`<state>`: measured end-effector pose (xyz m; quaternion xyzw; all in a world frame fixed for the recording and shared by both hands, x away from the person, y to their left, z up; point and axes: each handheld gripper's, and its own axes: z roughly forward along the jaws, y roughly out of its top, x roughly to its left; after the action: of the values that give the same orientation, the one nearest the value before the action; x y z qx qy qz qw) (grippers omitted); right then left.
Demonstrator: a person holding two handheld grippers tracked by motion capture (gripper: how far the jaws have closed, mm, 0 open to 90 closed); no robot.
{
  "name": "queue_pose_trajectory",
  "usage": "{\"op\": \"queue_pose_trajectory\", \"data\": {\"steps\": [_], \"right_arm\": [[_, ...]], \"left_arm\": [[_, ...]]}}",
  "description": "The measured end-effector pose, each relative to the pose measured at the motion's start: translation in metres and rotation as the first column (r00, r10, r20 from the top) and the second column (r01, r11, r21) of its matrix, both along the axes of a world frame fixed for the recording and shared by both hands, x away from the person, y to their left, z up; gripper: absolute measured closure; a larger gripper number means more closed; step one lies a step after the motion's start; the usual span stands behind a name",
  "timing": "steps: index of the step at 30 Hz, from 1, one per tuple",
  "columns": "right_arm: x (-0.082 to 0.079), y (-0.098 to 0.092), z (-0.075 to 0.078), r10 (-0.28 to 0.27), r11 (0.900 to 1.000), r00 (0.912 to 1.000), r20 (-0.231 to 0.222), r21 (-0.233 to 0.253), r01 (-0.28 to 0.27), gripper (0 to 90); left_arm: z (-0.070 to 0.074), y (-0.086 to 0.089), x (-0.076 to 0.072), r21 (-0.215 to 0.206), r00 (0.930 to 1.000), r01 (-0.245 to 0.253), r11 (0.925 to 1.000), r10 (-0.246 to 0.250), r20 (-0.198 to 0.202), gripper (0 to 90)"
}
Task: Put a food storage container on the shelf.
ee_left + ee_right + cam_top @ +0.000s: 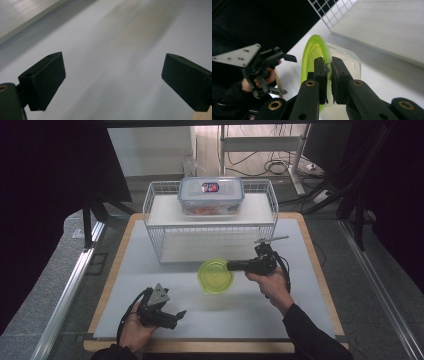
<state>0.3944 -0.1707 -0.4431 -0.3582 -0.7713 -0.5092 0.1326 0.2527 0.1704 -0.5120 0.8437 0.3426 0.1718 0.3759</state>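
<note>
A round clear container with a lime-green lid [215,276] sits on the white mat just in front of the wire rack. My right gripper [231,266] comes at it from the right and is shut on its rim. In the right gripper view the jaws pinch the edge of the green lid [312,55] and the clear tub [350,61], with my right gripper [330,72] tight on them. My left gripper [178,317] rests open near the front left of the table. Its pads [50,80] stand wide apart over bare mat. That left gripper [285,75] also appears beyond the lid.
A white wire rack [150,205] stands at the back of the mat [150,285], with a shelf board [387,27] inside. On its top sits a clear box with a blue-rimmed lid [211,195]. The table's wooden edge [107,290] frames the mat.
</note>
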Motion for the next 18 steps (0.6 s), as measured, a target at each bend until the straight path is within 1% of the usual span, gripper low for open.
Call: {"op": "queue_pose_trajectory", "data": {"steps": [5,7,10,15,18], "right_arm": [[0.0,-0.003,0.018,-0.006,0.999,1.0,0.002,0.039,0.006,84.2],[0.001,-0.004,0.026,-0.007,0.999,0.9999,0.012,0.053,0.007,84.2],[0.002,-0.005,0.04,-0.01,0.997,0.9999,0.014,0.074,0.009,84.2],[0.005,-0.006,0.065,-0.015,0.993,0.9995,0.028,0.115,0.011,84.2],[0.009,-0.005,0.084,-0.015,0.991,0.9992,0.038,0.136,0.01,84.2]], "left_arm": [[0.001,0.001,0.0,-0.013,1.0,-0.001,0.9999,0.001,0.003,3.2],[0.001,0.001,0.0,-0.011,1.0,-0.002,0.9999,0.002,0.003,3.2],[0.0,0.001,0.0,-0.005,1.0,-0.001,1.0,0.001,0.0,3.1],[0.0,0.0,0.0,0.003,1.0,0.002,1.0,-0.002,0.0,3.1],[0.001,0.001,0.0,-0.004,1.0,0.001,1.0,-0.001,0.003,3.1]]}}
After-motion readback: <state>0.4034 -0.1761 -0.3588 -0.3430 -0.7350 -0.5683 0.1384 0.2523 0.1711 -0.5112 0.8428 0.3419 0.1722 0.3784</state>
